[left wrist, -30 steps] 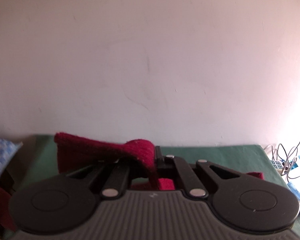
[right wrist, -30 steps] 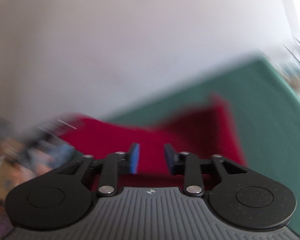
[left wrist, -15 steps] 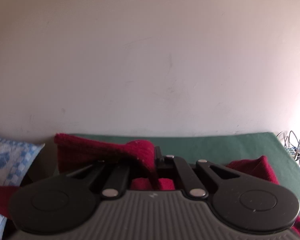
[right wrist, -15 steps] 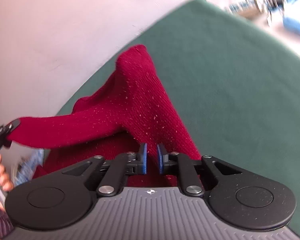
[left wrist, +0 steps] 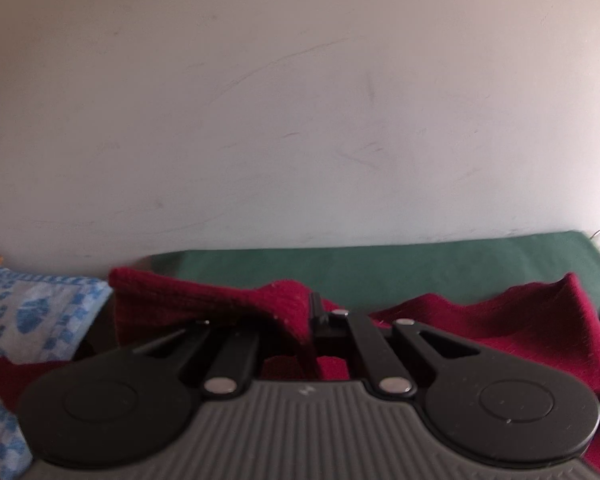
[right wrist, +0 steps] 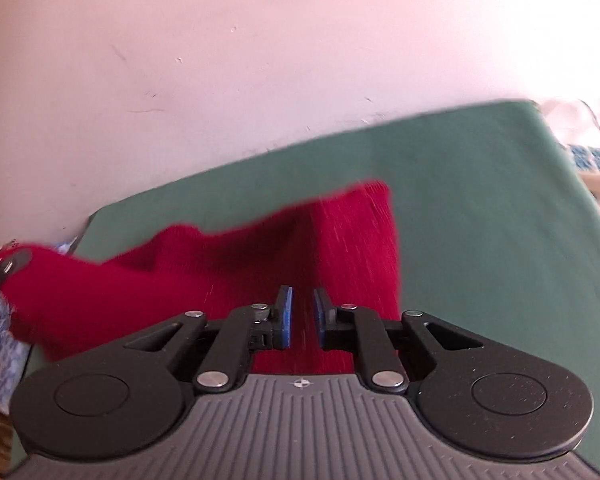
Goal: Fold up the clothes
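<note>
The left tool [left wrist: 310,320] is clamped on a raised fold of the red knit garment [right wrist: 340,248], which lies spread on the green bench [right wrist: 480,200]. The right tool [right wrist: 302,320] hovers over it, its narrow jaws closing with nothing between them.

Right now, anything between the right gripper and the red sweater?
Nothing visible. The right gripper sits directly over the red sweater on the green cloth; its jaws are closing, with nothing gripped between them. The left gripper is shut on another part of the sweater.
</note>
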Available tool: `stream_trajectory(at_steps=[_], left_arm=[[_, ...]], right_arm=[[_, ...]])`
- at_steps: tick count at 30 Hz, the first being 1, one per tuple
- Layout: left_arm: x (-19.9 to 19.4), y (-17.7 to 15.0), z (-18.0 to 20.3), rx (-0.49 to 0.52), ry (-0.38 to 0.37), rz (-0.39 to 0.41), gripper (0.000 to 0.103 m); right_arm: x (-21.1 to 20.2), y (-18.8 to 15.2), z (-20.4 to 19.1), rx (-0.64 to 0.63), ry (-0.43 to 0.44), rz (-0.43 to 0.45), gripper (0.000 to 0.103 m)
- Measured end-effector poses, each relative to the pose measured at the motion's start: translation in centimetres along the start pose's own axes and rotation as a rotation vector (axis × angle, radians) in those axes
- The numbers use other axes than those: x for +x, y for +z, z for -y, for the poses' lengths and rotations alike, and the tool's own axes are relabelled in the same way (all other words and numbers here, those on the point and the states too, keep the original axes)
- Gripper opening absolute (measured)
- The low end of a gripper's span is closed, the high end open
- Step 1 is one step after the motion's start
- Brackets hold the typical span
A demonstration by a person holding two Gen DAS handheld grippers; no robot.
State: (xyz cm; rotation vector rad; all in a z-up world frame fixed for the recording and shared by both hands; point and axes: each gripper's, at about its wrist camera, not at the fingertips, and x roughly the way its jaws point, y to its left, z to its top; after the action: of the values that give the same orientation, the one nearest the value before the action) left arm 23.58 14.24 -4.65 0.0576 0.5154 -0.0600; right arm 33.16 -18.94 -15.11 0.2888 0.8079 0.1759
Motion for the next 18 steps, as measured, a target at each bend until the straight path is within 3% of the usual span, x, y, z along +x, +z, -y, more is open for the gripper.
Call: stream_trajectory(at_steps=[2,5,6,9,11,12,14,16,17,18], left_arm=[[-0.1,-0.7,-0.3,-0.002,0.035,0.001,0.0],[0.4,-2.4,-0.5,-0.004,0.074,-0.023,0.0],[0.8,-3.0,-0.7,-0.004,0.082,-0.043,0.0],[1.7,-4.4,-0.8,0.008,0.101,-0.079,0.001],[1.9,-4.7,-0.7,0.014,0.108,-0.082,0.001],[1.9,-4.6,-0.6,0.012,0.108,-0.076,0.001],[1.9,-4.3,-0.4,0.009,0.108,-0.065,0.001],[1.5,-3.5,0.0,0.01,0.108,-0.034,0.001],[1.3,-3.0,0.1,0.013,0.107,-0.02,0.001],[1.3,-2.4,0.3,0.02,0.106,-0.004,0.001]], right_arm=[[2.3,1.3,0.4,-0.01,-0.024,-0.031,0.013],[5.0,2.2,1.7,-0.051,-0.148,-0.04,0.012],[5.4,2.3,2.5,-0.044,-0.156,-0.03,0.005],[4.8,2.9,3.8,-0.001,-0.154,0.012,0.003],[3.4,3.1,3.4,-0.006,-0.121,0.078,0.008],[3.0,3.3,3.2,-0.018,-0.082,0.079,0.008],[4.0,3.6,2.8,-0.039,0.017,-0.004,0.008],[5.6,3.5,2.6,-0.077,-0.038,-0.052,0.007],[6.3,3.4,2.7,-0.102,-0.106,-0.047,0.002],[6.5,3.4,3.2,-0.087,-0.116,-0.028,0.0]])
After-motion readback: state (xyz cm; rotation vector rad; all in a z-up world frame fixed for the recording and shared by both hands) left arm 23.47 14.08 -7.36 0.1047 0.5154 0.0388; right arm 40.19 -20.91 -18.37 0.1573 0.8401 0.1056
